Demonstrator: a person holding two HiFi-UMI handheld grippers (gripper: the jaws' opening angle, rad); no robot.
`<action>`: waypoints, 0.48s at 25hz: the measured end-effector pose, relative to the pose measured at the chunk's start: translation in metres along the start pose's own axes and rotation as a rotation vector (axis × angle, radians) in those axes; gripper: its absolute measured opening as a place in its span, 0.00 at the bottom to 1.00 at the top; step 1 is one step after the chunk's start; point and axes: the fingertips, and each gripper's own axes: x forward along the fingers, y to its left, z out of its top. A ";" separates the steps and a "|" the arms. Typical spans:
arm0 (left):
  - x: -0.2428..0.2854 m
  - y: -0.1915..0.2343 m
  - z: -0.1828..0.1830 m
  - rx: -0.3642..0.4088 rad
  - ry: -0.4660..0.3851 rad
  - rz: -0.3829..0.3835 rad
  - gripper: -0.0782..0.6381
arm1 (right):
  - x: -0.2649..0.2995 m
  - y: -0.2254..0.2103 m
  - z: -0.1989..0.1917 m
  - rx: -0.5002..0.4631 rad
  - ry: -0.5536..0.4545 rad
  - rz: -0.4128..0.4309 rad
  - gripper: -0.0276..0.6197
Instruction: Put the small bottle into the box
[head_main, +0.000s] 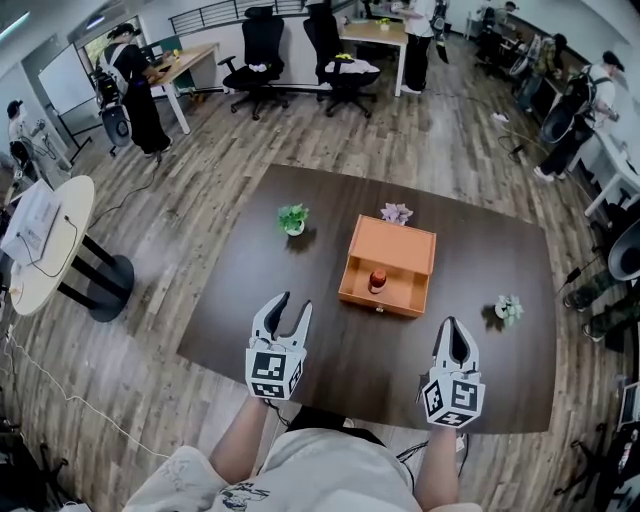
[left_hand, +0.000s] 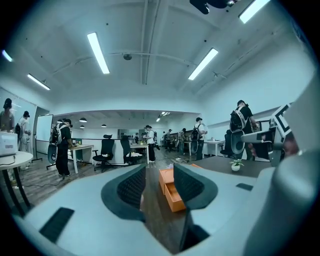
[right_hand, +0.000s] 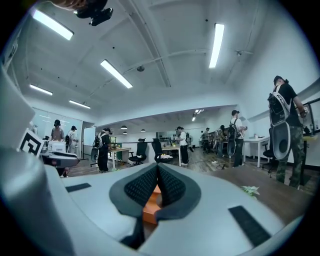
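Two hand-held grippers hung over the near edge of the dark bench (head_main: 480, 250), low in the head view. The left hand-held gripper (head_main: 294, 303), at lower left, had its jaws spread moderately wide. Its own view (left_hand: 159, 171) showed only bench top and the box (left_hand: 172, 194) in the gap between them. The right hand-held gripper (head_main: 452, 324), at lower right, had its jaws pressed together at the tips with nothing gripped, as its own view (right_hand: 157, 171) confirmed.

Beyond them, near the centre of the frame, sat the orange box (head_main: 388, 262), well apart from both grippers. The small bottle (head_main: 377, 280) stood upright inside its open lower part, close to the near wall. A pale potted plant (head_main: 509, 308) rested to the right of the box. A green potted plant (head_main: 293, 218) stood to its upper left, and a purplish plant (head_main: 397, 212) just behind it. Farther off, at the top of the frame, black office chairs (head_main: 262, 45) stood on the wooden floor.
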 end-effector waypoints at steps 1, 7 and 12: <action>-0.001 -0.001 -0.001 -0.001 0.001 -0.001 0.36 | -0.001 0.000 0.000 -0.001 -0.001 0.002 0.05; -0.002 -0.009 -0.002 -0.002 0.001 -0.006 0.36 | -0.004 -0.003 0.003 -0.004 -0.008 0.005 0.05; 0.000 -0.013 0.002 0.004 -0.004 -0.010 0.35 | -0.005 -0.006 0.002 0.001 -0.004 0.000 0.05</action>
